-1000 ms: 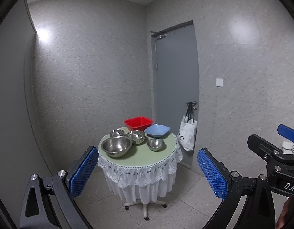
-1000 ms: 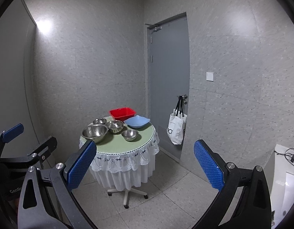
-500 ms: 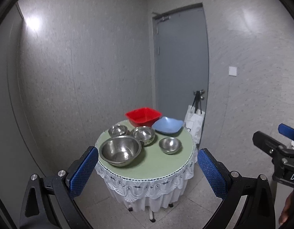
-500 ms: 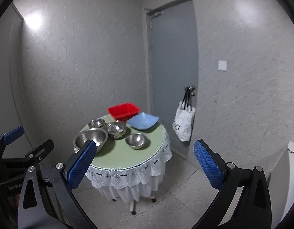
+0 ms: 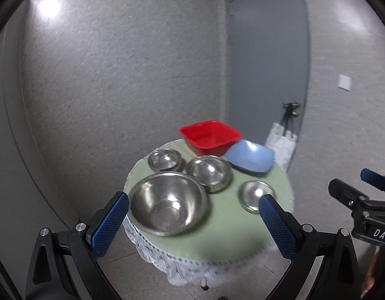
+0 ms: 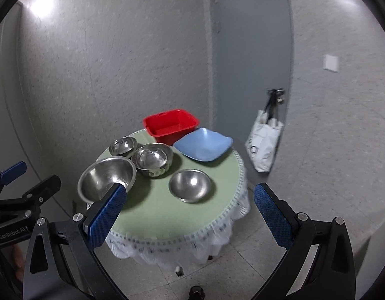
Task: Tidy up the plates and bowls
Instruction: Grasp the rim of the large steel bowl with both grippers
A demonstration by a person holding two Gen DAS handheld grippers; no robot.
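Fingers (image 5: 110,227) of the left gripper (image 5: 192,225) stand wide apart with nothing between them, and the right gripper (image 6: 190,217) is spread the same way and empty; both hang short of the bench (image 6: 167,215), off its near edge.

Taking the red tub (image 6: 171,125) at the far edge of the bench as the landmark, the dishes lie like this. A blue square plate (image 6: 203,145) sits just to its right, touching or nearly so. Nearer than the tub and to its left is the smallest steel bowl (image 6: 123,146), and next to that, straight in front of the tub, a mid-sized steel bowl (image 6: 152,158). The large steel bowl (image 6: 106,181) is nearest and furthest left of the tub, overhanging or at least close to the bench edge. A fourth steel bowl (image 6: 190,185) stands alone, in front of the tub and below the plate.

Nothing looks sorted yet, as I judge it: no bowl is nested in another, the tub is empty, so the whole task remains.

Motion blur softens the bowls, so whether neighbouring rims touch is unclear. One finger covers part of the large bowl in the right view, and the bench frill hides its base.
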